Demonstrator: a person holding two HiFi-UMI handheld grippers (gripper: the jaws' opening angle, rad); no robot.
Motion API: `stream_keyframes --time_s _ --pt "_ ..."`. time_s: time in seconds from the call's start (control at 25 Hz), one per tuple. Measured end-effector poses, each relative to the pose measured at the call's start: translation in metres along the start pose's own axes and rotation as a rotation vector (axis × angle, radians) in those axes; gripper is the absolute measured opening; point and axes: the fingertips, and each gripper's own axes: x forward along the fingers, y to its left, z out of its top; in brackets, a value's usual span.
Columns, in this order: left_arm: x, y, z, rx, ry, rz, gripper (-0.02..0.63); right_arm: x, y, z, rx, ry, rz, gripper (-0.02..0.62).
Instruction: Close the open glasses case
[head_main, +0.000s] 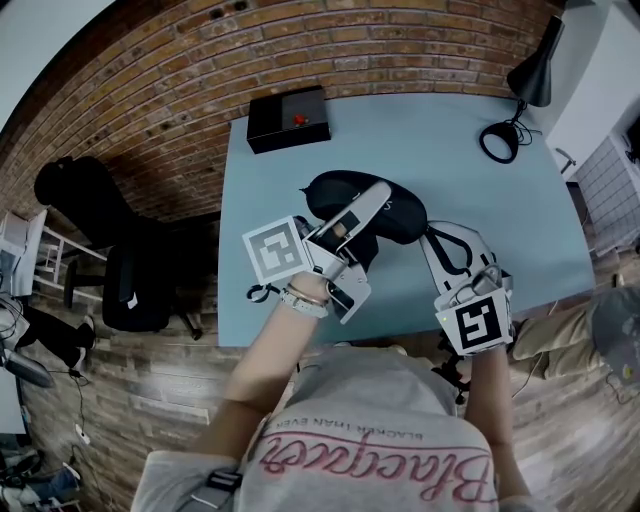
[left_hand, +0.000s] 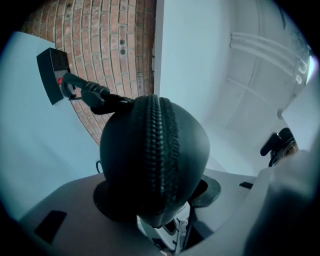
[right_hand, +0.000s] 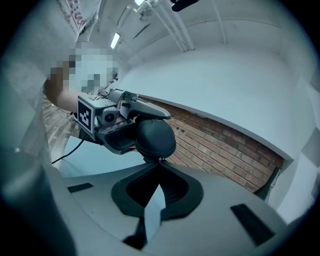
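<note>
The black zip-up glasses case (head_main: 402, 214) is held over the front part of the blue table (head_main: 420, 140). My left gripper (head_main: 372, 214) is shut on the case's left half, one jaw over it and one under. In the left gripper view the case (left_hand: 155, 155) fills the middle and its zipper teeth (left_hand: 159, 145) look joined along the ridge. My right gripper (head_main: 429, 236) meets the case's right end. In the right gripper view its tips (right_hand: 160, 161) are shut at a small metal zipper pull (right_hand: 161, 159) under the case (right_hand: 155, 136).
A black box with a red button (head_main: 288, 118) sits at the table's far left corner. A black desk lamp (head_main: 522, 92) stands at the far right. A dark office chair (head_main: 128, 285) is left of the table. A black clip strap (left_hand: 92, 96) hangs off the case's far end.
</note>
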Motion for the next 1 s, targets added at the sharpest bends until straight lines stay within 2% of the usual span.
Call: stream_keyframes --time_s 0.24,0.56,0.68,0.84,1.0 --pt "-0.003 0.002 0.006 0.041 -0.051 0.031 0.252 0.002 0.003 -0.003 0.016 0.056 0.021 0.017" --pt "-0.006 0.013 0.007 0.038 -0.108 0.077 0.250 0.008 0.040 -0.001 0.089 0.094 0.146 0.017" --pt "-0.007 0.015 0.009 0.058 -0.130 0.088 0.250 0.013 0.048 0.004 0.175 0.082 0.150 0.017" --pt "-0.010 0.017 0.011 0.101 -0.160 0.108 0.250 0.020 0.052 0.006 0.349 0.066 0.167 0.017" --pt "-0.011 0.020 0.009 0.158 -0.162 0.135 0.250 0.024 0.059 0.006 0.437 0.062 0.192 0.017"
